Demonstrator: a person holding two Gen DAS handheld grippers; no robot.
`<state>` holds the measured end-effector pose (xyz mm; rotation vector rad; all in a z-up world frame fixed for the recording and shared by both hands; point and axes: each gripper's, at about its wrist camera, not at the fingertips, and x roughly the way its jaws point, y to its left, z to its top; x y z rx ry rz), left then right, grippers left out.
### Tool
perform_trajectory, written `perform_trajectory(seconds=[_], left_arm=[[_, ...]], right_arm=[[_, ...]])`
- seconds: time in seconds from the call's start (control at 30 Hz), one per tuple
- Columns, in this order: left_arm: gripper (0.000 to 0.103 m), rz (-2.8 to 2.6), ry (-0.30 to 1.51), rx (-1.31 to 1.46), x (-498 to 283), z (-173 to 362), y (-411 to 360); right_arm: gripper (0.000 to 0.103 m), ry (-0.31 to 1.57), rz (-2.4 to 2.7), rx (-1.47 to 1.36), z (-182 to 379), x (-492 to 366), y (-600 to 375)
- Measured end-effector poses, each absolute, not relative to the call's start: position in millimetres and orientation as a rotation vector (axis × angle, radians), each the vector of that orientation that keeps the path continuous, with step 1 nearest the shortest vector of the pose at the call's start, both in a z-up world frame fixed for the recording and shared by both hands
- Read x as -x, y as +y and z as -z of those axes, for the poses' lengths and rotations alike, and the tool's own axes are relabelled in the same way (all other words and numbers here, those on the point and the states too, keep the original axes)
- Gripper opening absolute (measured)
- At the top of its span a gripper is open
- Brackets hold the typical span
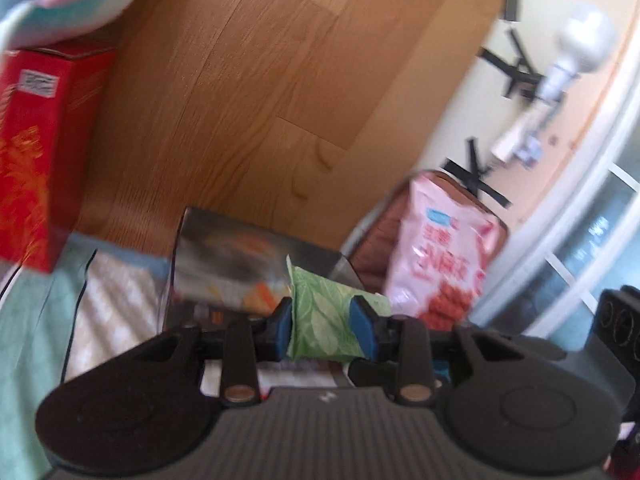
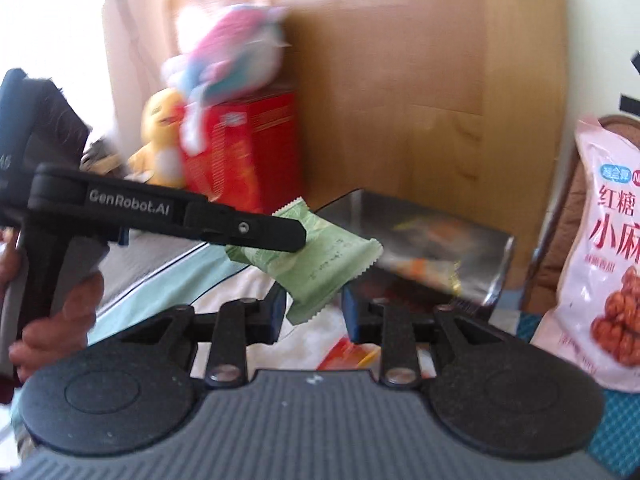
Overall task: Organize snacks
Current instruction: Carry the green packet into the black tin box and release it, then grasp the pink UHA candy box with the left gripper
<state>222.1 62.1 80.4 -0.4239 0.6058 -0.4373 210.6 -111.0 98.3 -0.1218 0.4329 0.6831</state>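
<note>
A green leaf-print snack packet (image 1: 320, 304) is pinched between the blue pads of my left gripper (image 1: 326, 320), which is shut on it in the air. In the right wrist view the left gripper (image 2: 298, 240) reaches in from the left over the green packet (image 2: 332, 264). The packet's lower end fills the gap between the fingers of my right gripper (image 2: 314, 312), which is shut on it. I cannot tell whether this is one packet or two overlapping ones. Behind stands a shiny metal tray (image 2: 420, 216) with wrapped snacks inside, also in the left wrist view as the tray (image 1: 240, 240).
A pink bag of snacks (image 2: 608, 240) leans at the right, also visible as the pink bag (image 1: 444, 248). A red box (image 2: 248, 148) stands left with plush toys (image 2: 236, 52) on and beside it. A wooden panel (image 1: 260, 80) rises behind. A person's hand (image 2: 68, 308) grips the left handle.
</note>
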Motion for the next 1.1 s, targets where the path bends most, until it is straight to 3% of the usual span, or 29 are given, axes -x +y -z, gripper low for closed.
perform_trajectory(seconds=[0.2,0.27,0.33,0.37,0.53,0.77,1.1], left_arm=[[0.035,0.355,0.663,0.395,-276.2,-58.3,52.0],[0.046,0.308,0.687,0.379,-285.1,-50.2,49.0],[0.05,0.292,0.691,0.382,-283.0,-47.4,52.3],[0.054,0.297,0.682,0.394,-277.6,-48.7,55.5],[0.055,0.358,0.584,0.459,-230.8,-60.0,77.0],[0.055,0.481,0.646,0.477,-163.5,-32.0,67.8],[0.055,0.439,0.677,0.508,-87.9,-9.7,91.4]], right_arm=[[0.035,0.499,-0.611,0.096,-84.4,-265.6,-104.3],[0.045,0.509,-0.586,0.094,-78.4,-274.6,-103.1],[0.056,0.515,-0.564,0.059,-76.4,-278.1,-107.2],[0.056,0.514,-0.559,0.038,-77.5,-277.9,-111.4],[0.055,0.468,-0.592,-0.118,-79.1,-246.1,-168.9],[0.056,0.525,-0.477,-0.361,-28.9,-214.3,-246.5],[0.057,0.606,-0.547,-0.358,1.3,-191.2,-204.8]])
